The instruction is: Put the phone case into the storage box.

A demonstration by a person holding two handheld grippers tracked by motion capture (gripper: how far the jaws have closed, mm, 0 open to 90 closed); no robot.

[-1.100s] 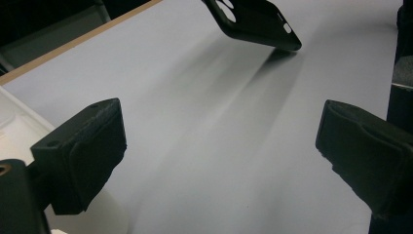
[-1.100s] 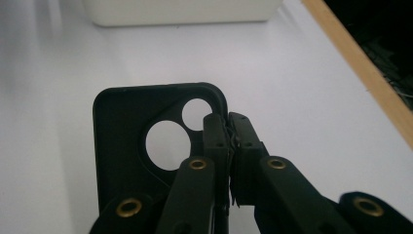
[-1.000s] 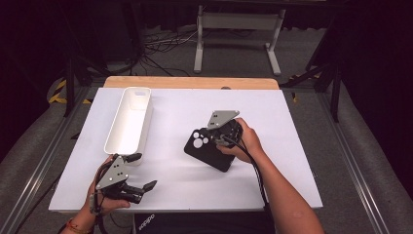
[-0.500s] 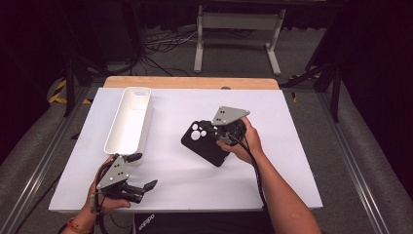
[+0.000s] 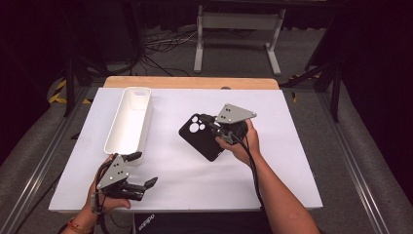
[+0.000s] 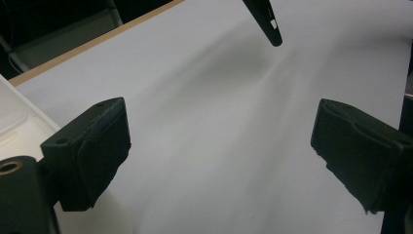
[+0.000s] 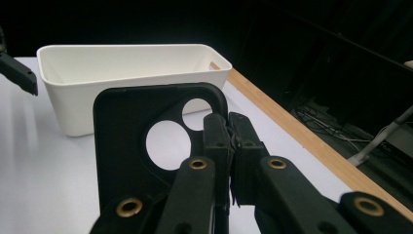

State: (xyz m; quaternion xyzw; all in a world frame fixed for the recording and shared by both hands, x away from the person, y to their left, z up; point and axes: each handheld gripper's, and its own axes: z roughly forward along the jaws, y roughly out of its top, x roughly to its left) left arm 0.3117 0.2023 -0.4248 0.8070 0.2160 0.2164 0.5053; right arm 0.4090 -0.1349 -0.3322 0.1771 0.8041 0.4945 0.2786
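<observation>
A black phone case (image 5: 202, 136) with round camera cutouts hangs tilted a little above the white table (image 5: 292, 161), right of centre. My right gripper (image 5: 210, 123) is shut on its edge near the cutouts. In the right gripper view the jaws (image 7: 229, 131) pinch the case (image 7: 126, 131) rim beside the smaller hole. My left gripper (image 5: 142, 168) rests near the front left edge, open and holding nothing. In the left gripper view its pads (image 6: 219, 151) stand wide over bare table, and a corner of the case (image 6: 265, 22) shows at the top.
A long white bin (image 5: 138, 90) lies lengthwise at the table's left, just beyond the left gripper, its inside bare (image 7: 126, 73). A wooden strip (image 5: 195, 82) runs along the far table edge. Cables and a stand sit on the floor behind.
The right gripper has carried the phone case slightly up and away, toward the bin side. The left gripper has stayed put.
</observation>
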